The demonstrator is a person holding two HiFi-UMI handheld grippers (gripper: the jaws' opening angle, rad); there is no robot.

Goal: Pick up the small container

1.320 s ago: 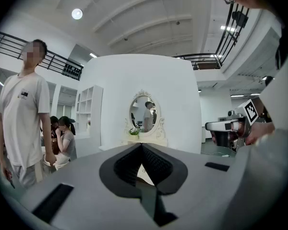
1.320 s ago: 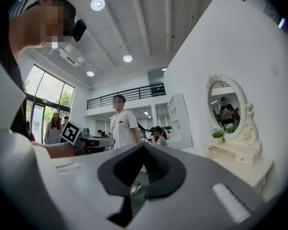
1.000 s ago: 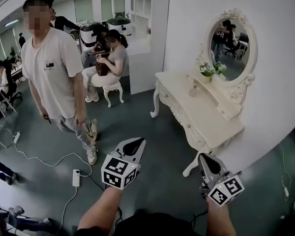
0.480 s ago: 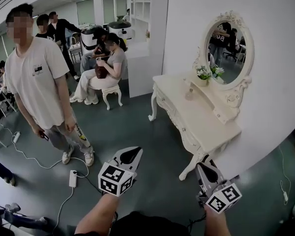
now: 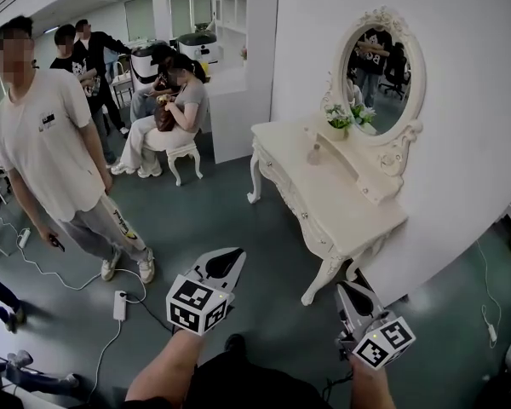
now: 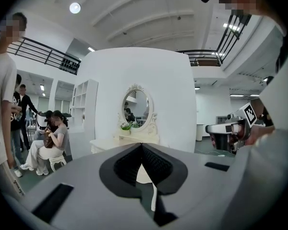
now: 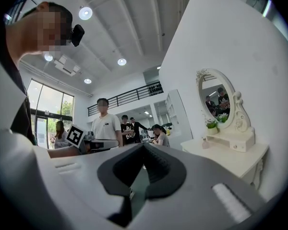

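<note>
Left gripper (image 5: 221, 264) and right gripper (image 5: 354, 302), held low over the grey floor (image 5: 238, 211), each with its jaws closed together and nothing between them. The small container (image 5: 315, 153) stands on the white dressing table (image 5: 341, 207), near the potted flowers (image 5: 339, 121) below the oval mirror (image 5: 376, 71), well apart from both grippers. A standing person (image 5: 47, 143) is at left.

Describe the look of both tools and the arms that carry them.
The left tool and right tool are alike: a pale grey shell tapering to a point, with black ribbed pads in a dark recess. Each bears a white cube printed with black square markers. Both forearms are bare, with no sleeves on them.
</note>
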